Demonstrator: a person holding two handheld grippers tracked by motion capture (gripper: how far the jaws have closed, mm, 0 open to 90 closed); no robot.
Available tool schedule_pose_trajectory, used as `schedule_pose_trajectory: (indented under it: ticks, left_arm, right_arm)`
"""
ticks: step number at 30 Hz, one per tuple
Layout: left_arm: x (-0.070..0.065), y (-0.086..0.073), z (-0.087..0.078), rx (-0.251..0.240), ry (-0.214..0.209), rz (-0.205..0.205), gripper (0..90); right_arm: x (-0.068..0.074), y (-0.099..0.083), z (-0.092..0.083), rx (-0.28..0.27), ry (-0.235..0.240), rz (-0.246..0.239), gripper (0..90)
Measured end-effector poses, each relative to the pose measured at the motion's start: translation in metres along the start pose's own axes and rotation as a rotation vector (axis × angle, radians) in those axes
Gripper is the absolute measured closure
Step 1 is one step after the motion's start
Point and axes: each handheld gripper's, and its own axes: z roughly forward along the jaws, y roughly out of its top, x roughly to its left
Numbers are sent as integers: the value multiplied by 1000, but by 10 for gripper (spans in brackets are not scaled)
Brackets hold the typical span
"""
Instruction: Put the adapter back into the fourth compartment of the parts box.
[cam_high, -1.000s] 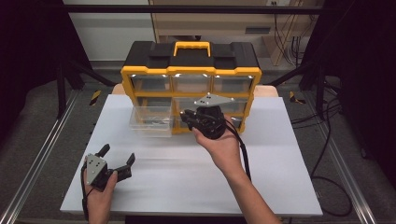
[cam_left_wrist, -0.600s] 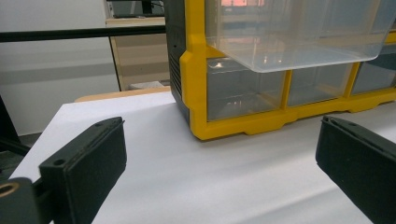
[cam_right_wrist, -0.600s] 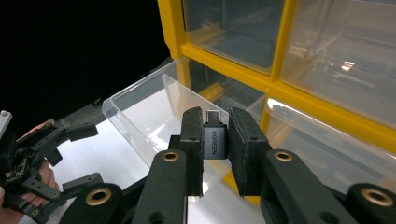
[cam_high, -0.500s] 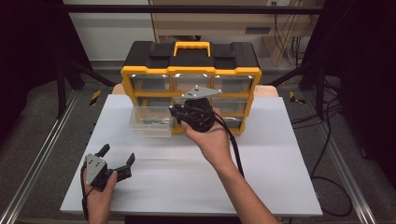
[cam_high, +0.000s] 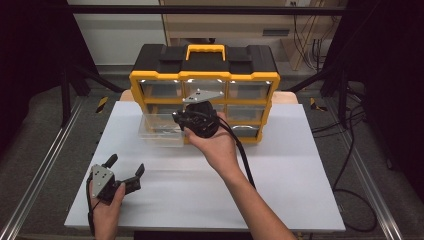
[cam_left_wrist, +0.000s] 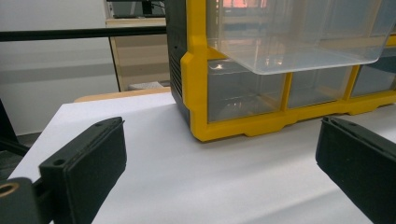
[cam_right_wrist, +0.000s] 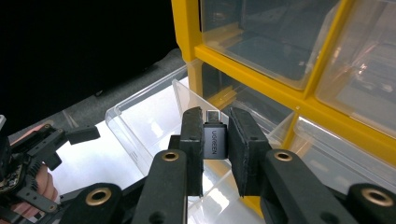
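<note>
Pulled-out drawer (cam_high: 162, 131) juts before the organizer (cam_high: 205, 90) on the table (cam_high: 300, 165).

White table (cam_high: 300, 190) on grey floor (cam_high: 45, 125), dark surrounds, wooden cabinet (cam_high: 225, 20) at back.

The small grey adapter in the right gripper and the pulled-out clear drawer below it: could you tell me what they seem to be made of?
The small grey adapter, clamped in the right gripper, looks like matte metal or metal-look plastic: even grey with printed white lettering and a silvery plug tip. Which one I cannot tell. The pulled-out clear drawer looks like glossy transparent plastic: the white table shows through it and its rims catch highlights.
</note>
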Motion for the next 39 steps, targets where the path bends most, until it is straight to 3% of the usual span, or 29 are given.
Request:
schedule_pose_trajectory:
  ticks: [39]
  left_arm:
    - [-1,1,0,0,-7,-2,15]
  right_arm:
    - [12,7,27,75,-10,-73,761]
